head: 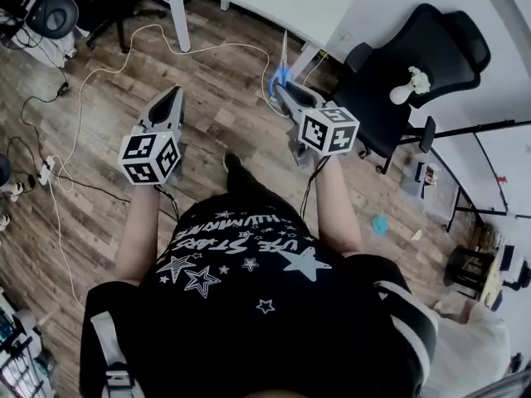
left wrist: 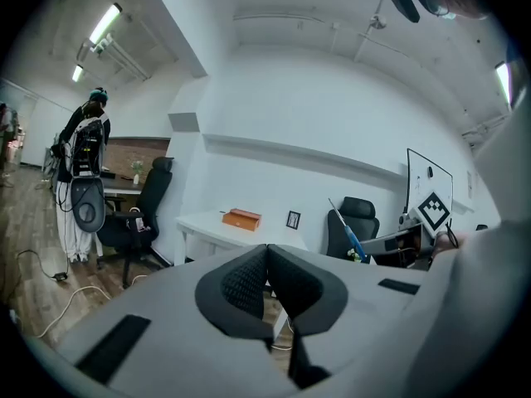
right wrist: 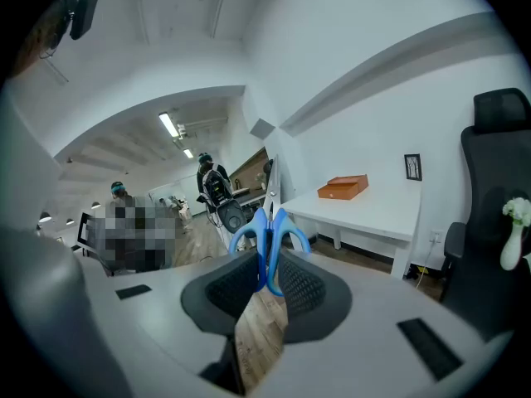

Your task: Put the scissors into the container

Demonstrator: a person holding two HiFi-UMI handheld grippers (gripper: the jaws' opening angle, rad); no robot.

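Blue-handled scissors (right wrist: 267, 237) stand upright between the pads of my right gripper (right wrist: 267, 284), which is shut on their handles; the blades point up. In the head view the scissors (head: 282, 71) rise from the right gripper (head: 286, 89), held above the wooden floor in front of the person. My left gripper (left wrist: 267, 284) is shut with nothing between its pads, and it hovers to the left (head: 168, 106) at about the same height. From the left gripper view the scissors (left wrist: 350, 235) show far right. An orange box (right wrist: 343, 186) lies on the white desk (right wrist: 377, 214).
A white desk (head: 274, 2) stands ahead, with a black office chair (head: 415, 73) to its right. White cables (head: 91, 81) trail over the wooden floor at left. Other people stand far off by desks and chairs (left wrist: 87, 189).
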